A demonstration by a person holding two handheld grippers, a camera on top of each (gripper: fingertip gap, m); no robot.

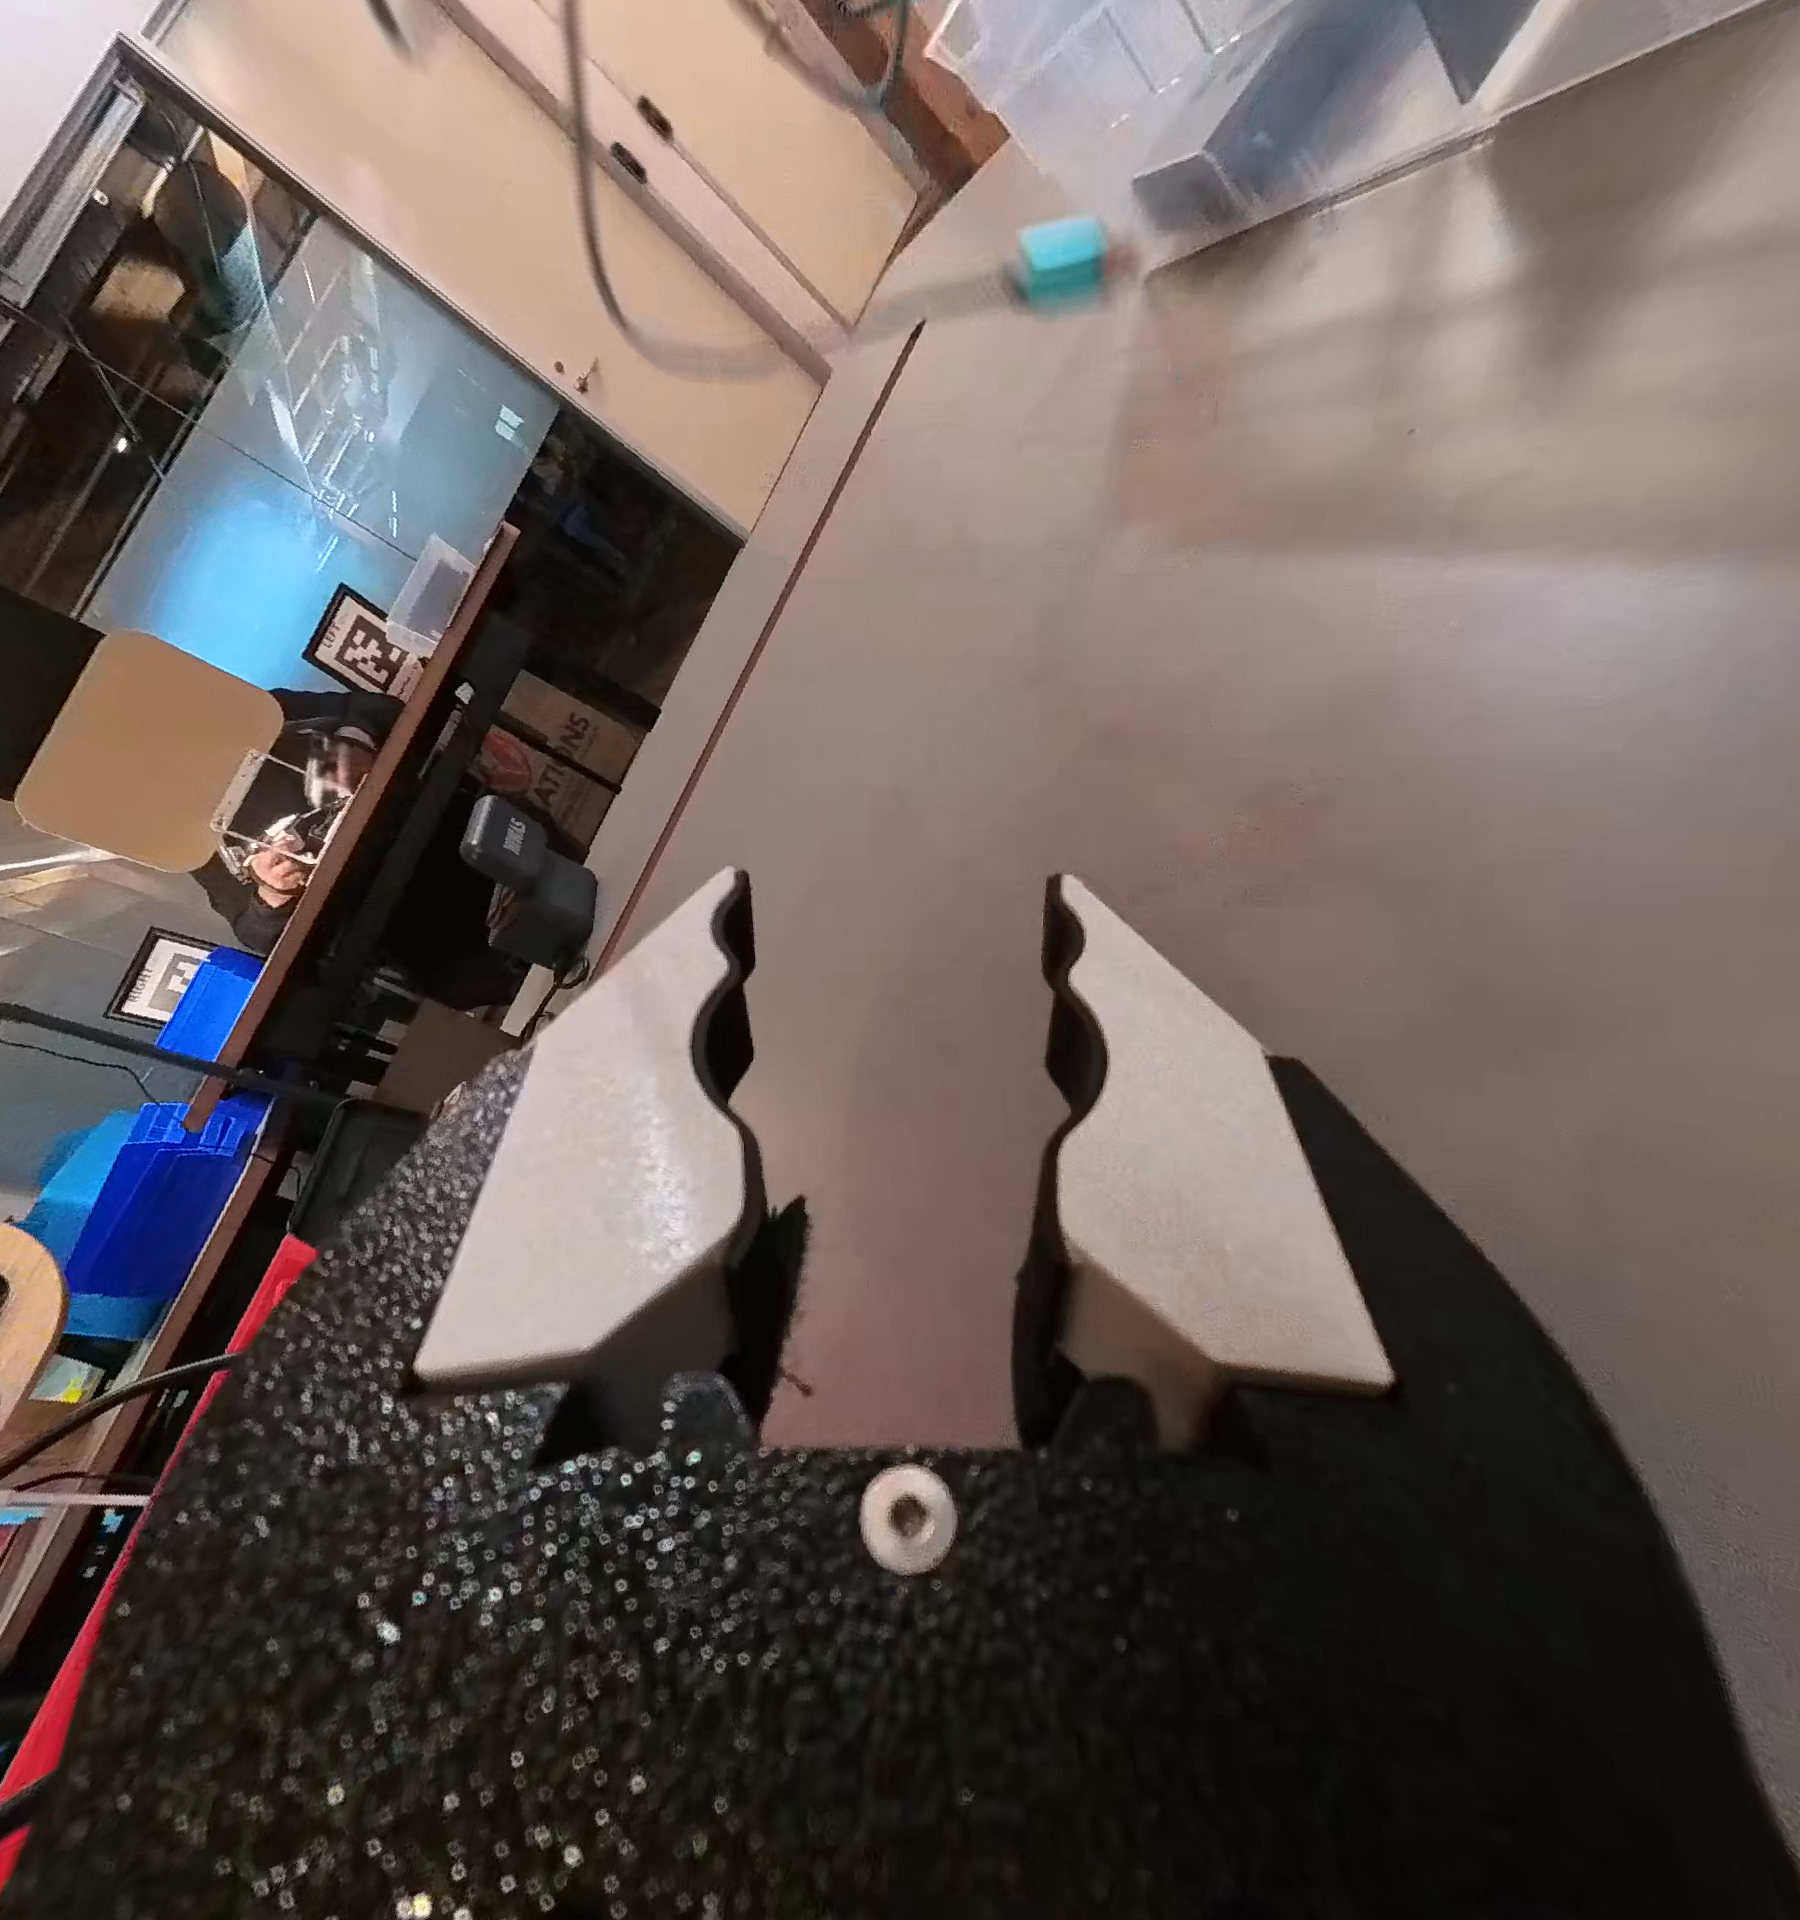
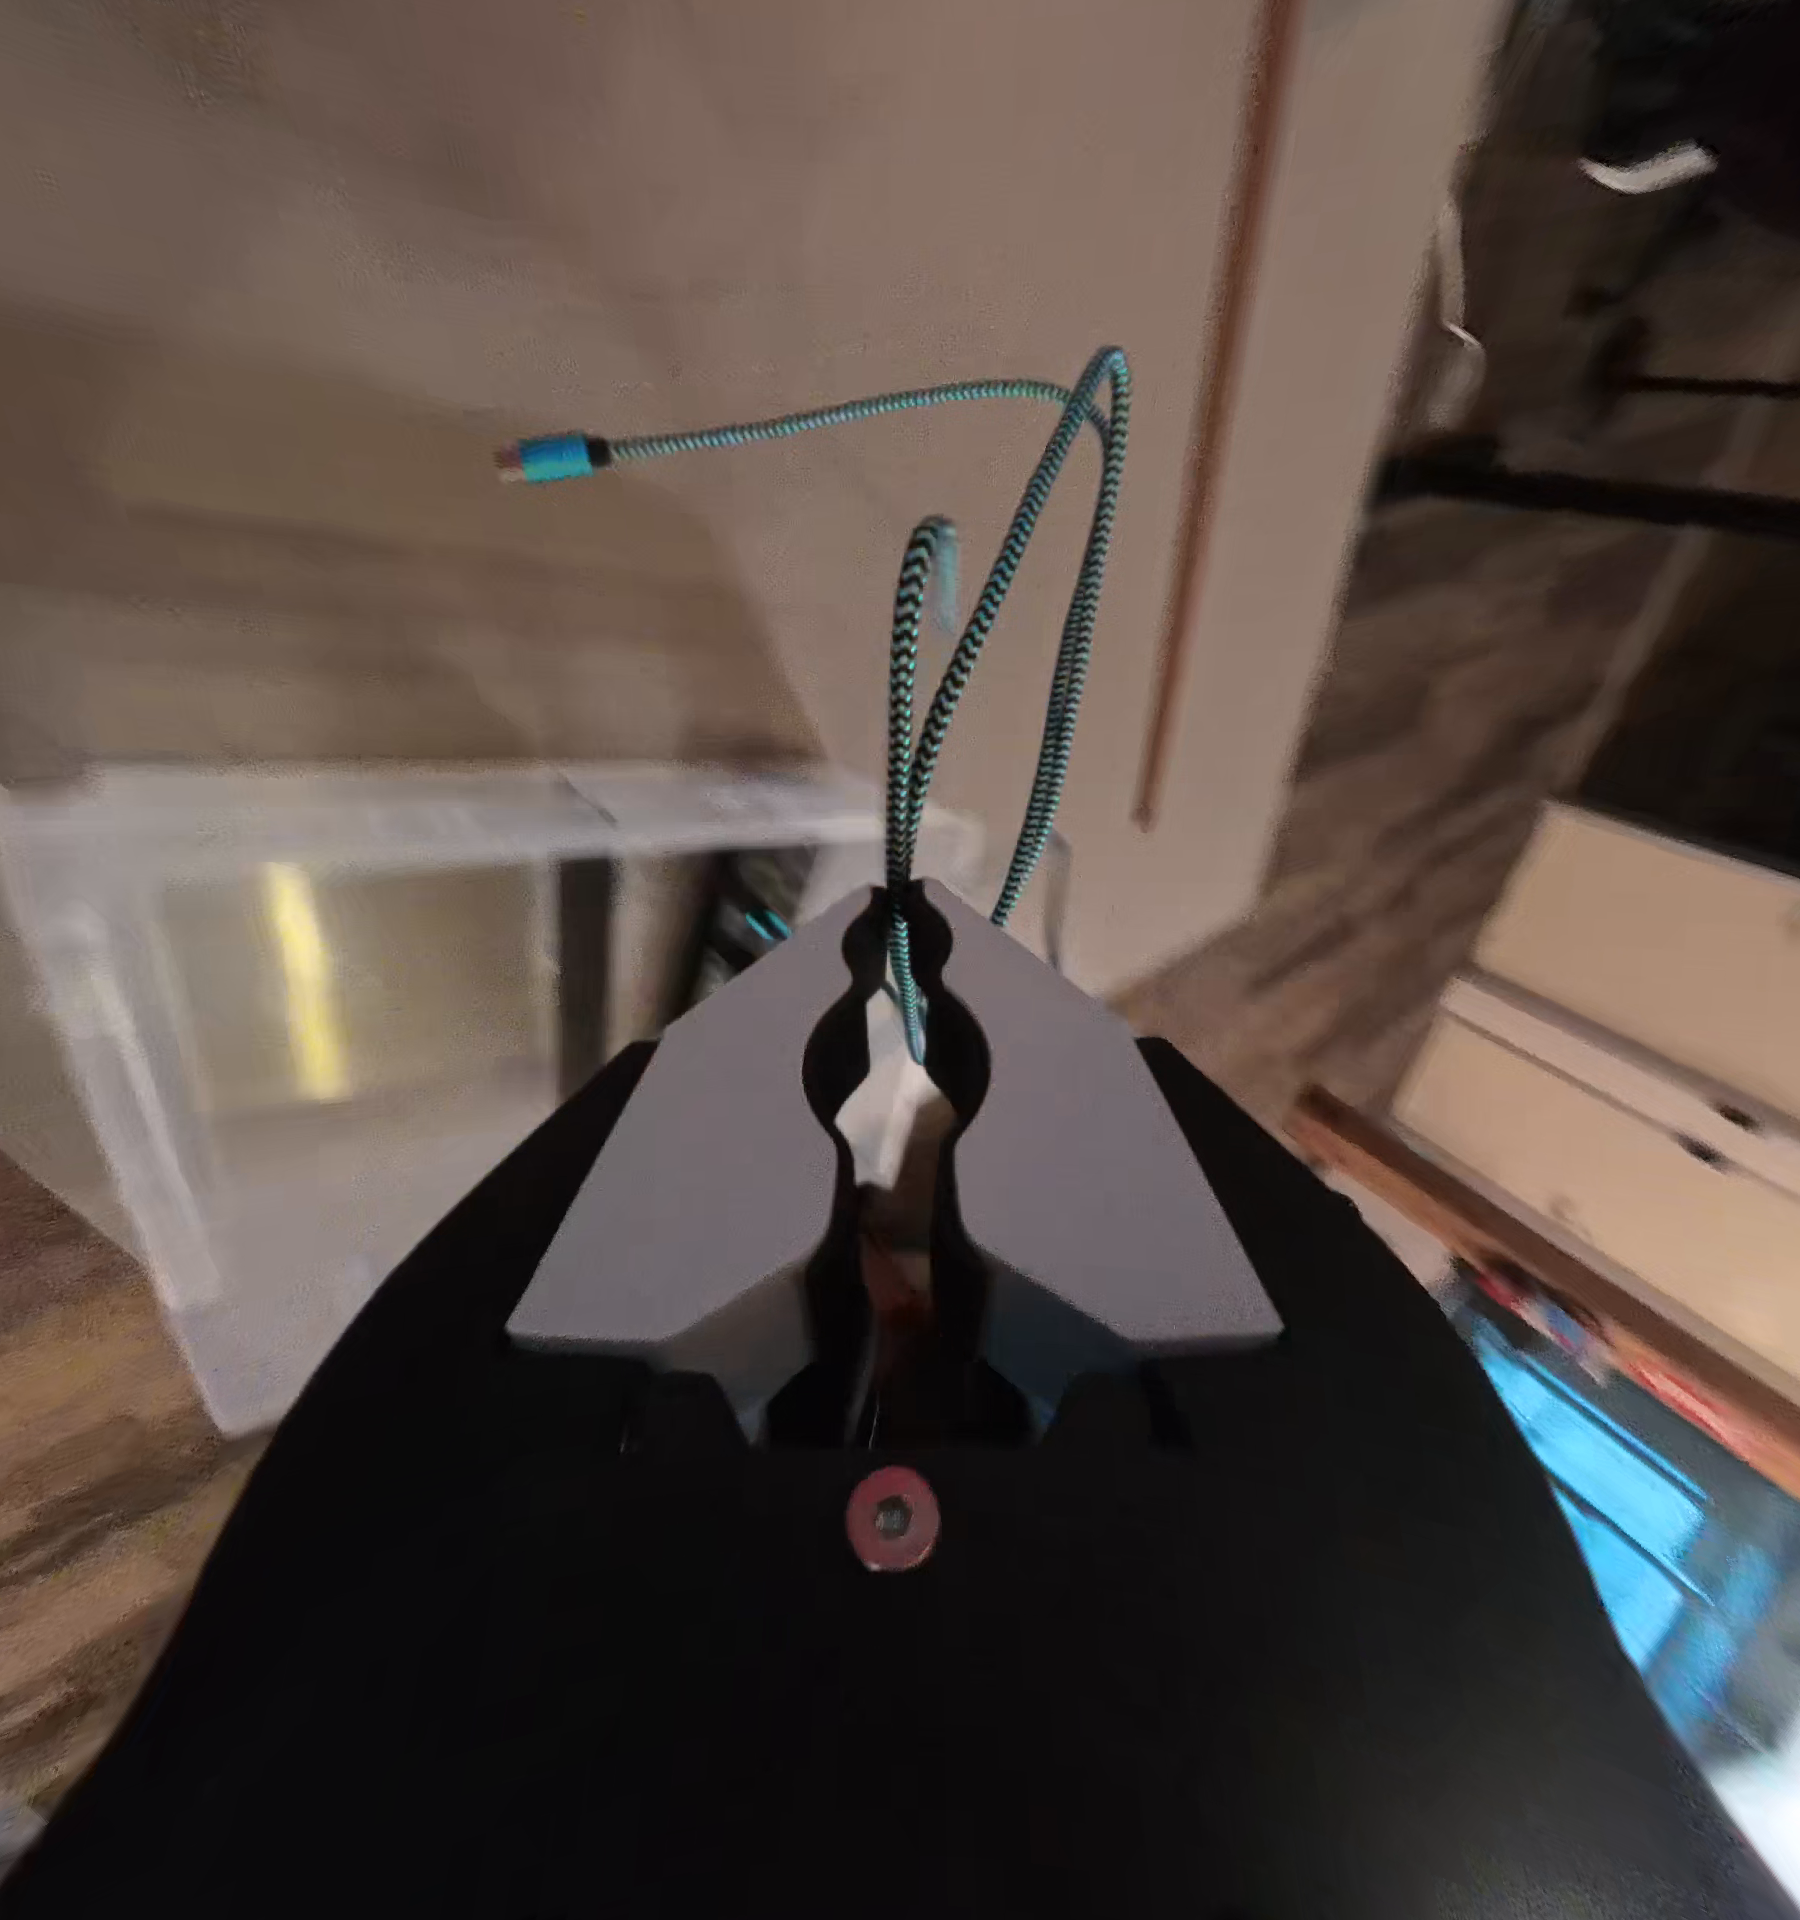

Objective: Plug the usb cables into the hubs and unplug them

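Observation:
My right gripper (image 2: 901, 896) is shut on a teal-and-black braided USB cable (image 2: 979, 623), pinched doubled over at the fingertips and held in the air. The cable loops up and left, ending in a small teal plug (image 2: 553, 460) that hangs free. My left gripper (image 1: 896, 894) is open and empty above a pale tabletop (image 1: 1291, 727). In the left wrist view a blurred teal plug (image 1: 1060, 265) on a grey cable (image 1: 605, 270) hangs in the air far ahead. A grey box (image 1: 1202, 192), perhaps a hub, lies blurred beyond it.
A clear plastic bin (image 2: 356, 935) stands below left of my right gripper. A clear container (image 1: 1083, 62) stands at the table's far end. The table's brown edge (image 1: 771, 623) runs on the left, with blue crates (image 1: 148, 1195) and a person beyond it. There is about 25 centimeters between the tips of the two grippers.

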